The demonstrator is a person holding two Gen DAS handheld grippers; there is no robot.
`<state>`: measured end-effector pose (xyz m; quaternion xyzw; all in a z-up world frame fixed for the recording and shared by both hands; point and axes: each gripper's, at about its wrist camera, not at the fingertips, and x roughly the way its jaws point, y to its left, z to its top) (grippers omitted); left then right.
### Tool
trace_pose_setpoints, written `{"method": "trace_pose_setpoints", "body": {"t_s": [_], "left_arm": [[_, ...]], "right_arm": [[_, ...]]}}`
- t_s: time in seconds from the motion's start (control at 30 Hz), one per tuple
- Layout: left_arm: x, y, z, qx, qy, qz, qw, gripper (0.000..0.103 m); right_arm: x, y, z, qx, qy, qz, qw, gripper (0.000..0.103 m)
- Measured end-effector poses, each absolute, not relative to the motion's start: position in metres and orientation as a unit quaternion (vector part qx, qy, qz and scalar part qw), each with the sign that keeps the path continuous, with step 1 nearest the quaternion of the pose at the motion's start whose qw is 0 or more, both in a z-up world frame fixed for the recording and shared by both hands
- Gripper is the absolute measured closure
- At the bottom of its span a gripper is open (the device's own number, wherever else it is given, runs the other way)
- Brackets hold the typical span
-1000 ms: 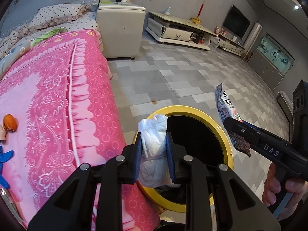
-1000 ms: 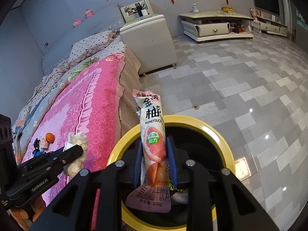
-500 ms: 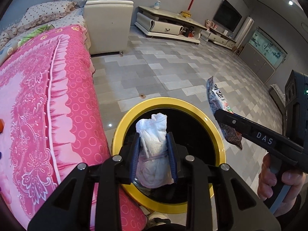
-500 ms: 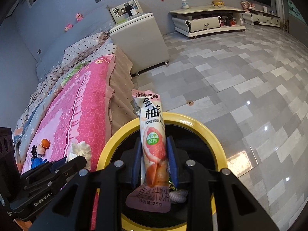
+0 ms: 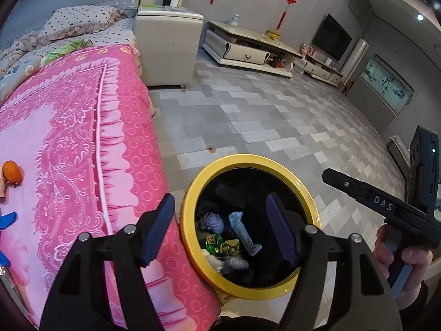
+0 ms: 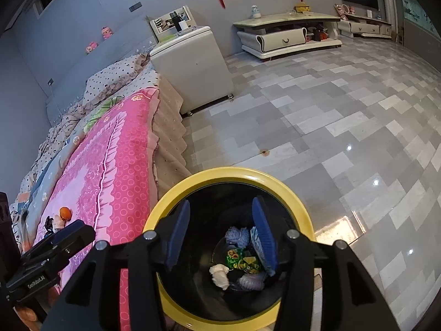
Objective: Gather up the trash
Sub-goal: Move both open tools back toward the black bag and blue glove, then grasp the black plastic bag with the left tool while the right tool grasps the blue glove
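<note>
Both loads have dropped since half a second ago: the crumpled white tissue that my left gripper was pinching and the pink snack wrapper that my right gripper was pinching have left the fingers, and both grippers now stand spread wide with nothing between them.

Below and just ahead of both grippers sits the yellow-rimmed trash bin, its black inside open to view. At its bottom lies the trash: the tissue toward the near left, a green candy wrapper in the middle, a pale crumpled ball beyond it, and a long pale wrapper leaning to the right. In the right wrist view my right finger pad covers part of that wrapper, so I cannot tell whether it is the one I was holding.

To the left of my left gripper, touching the bin's rim, runs the bed with its pink bedspread. Far to the left on it rests a small orange toy. My right gripper's black body hangs over the tiled floor to the right of the bin. Beyond the bed stands a white cabinet.
</note>
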<state>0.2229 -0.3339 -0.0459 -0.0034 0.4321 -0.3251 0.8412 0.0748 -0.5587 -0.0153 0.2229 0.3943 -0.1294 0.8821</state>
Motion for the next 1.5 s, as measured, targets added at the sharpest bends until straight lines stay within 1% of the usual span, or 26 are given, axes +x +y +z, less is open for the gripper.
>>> {"method": "trace_pose_setpoints", "body": {"t_s": [0.1,0.17,0.27,0.37,0.67,0.97,1.13,1.5], "left_arm": [[0.224,-0.316,-0.038,-0.004,0.422,-0.312,0.851,0.031],[0.227,-0.3,-0.034,-0.01,0.417,-0.301,0.857,0.027],[0.234,-0.273,-0.027,-0.019,0.411,-0.28,0.867,0.027],[0.24,-0.242,-0.021,-0.029,0.406,-0.257,0.877,0.027],[0.262,-0.137,-0.017,-0.054,0.398,-0.174,0.899,0.027],[0.281,-0.021,-0.023,-0.066,0.399,-0.081,0.911,0.027],[0.292,0.031,-0.03,-0.073,0.402,-0.044,0.912,0.027],[0.333,0.089,-0.064,-0.069,0.427,-0.005,0.902,0.027]], "right_arm": [[0.073,-0.55,-0.009,0.215,0.391,-0.121,0.887,0.055],[0.073,-0.541,-0.005,0.209,0.389,-0.111,0.89,0.051],[0.077,-0.52,0.001,0.195,0.389,-0.093,0.895,0.051],[0.083,-0.497,0.008,0.184,0.388,-0.066,0.901,0.046],[0.104,-0.419,0.024,0.141,0.389,0.007,0.91,0.04],[0.132,-0.346,0.027,0.115,0.395,0.07,0.909,0.039],[0.148,-0.303,0.022,0.096,0.403,0.109,0.903,0.039],[0.181,-0.22,0.005,0.054,0.426,0.174,0.886,0.039]]}}
